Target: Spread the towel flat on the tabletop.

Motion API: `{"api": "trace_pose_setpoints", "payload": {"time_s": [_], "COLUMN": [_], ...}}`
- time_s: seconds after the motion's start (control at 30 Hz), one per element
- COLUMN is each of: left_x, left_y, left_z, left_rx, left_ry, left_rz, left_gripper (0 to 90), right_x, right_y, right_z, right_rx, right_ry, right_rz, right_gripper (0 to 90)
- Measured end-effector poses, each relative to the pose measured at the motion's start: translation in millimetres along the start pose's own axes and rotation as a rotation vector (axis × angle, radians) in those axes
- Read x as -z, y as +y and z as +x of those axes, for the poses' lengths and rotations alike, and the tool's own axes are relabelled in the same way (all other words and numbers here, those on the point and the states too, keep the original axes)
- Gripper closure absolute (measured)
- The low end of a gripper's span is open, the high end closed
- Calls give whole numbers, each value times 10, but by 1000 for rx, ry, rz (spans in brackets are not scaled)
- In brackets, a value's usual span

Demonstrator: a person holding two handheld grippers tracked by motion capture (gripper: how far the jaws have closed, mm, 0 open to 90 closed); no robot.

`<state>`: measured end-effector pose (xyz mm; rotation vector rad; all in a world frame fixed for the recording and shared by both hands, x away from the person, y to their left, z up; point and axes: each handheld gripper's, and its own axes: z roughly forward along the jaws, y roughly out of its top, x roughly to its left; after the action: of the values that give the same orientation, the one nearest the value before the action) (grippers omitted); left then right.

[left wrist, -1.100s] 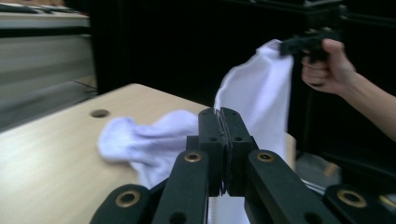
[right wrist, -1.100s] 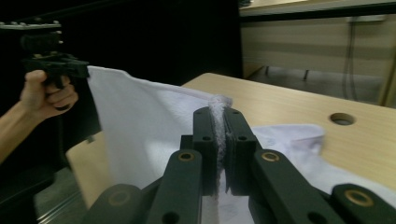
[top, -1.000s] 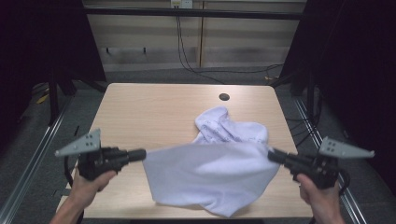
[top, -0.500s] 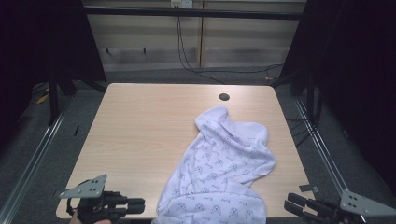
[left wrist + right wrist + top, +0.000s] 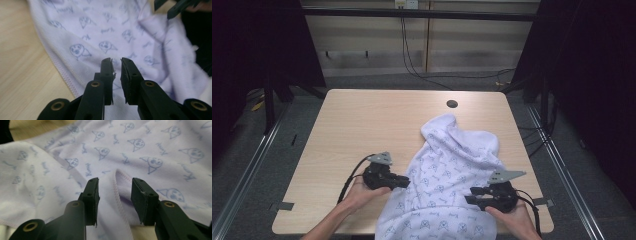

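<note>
Having dropped the cloth, your left gripper sits nearly closed over it; your right gripper gapes around a hem, ready to regrasp.

— What did the left gripper view record?
— The left gripper, jaws a narrow gap apart, sat over a pale lilac cloth printed with small faces.
— And around it?
— The cloth's stitched hem ran across the table at left. The other gripper poked in at top right.
</note>
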<state>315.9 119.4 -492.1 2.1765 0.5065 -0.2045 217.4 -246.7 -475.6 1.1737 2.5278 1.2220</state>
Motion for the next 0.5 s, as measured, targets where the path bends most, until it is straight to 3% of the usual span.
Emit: {"api": "trace_pose_setpoints", "payload": {"time_s": [0.07, 0.1, 0.13, 0.17, 0.33, 0.43, 0.5], "left_x": [-117, -112, -78, -43, 178, 334, 425], "left_y": [-34, -54, -71, -100, -288, -425, -512], "left_z": [-7, -12, -7, -2, -42, -104, -164], "left_rx": [-23, -44, -33, -20, 1, 22, 40], "left_ry": [55, 69, 64, 69, 102, 121, 121], "left_rz": [59, 58, 68, 68, 61, 71, 77], "left_gripper": [815, 842, 862, 886, 899, 899, 899], "right_x": [-88, -123, -123, -79, 333, 605, 790], "right_y": [4, -2, -16, -28, -140, -325, -444], "right_z": [-8, 0, 33, 68, 139, 158, 170], "right_rx": [-1, 10, 42, 56, 14, -22, -35], "right_ry": [9, 9, -1, 3, -48, -85, -136], "right_rz": [30, 45, 49, 27, -63, -86, -117], "right_gripper": [592, 715, 862, 885, 891, 891, 890]}}
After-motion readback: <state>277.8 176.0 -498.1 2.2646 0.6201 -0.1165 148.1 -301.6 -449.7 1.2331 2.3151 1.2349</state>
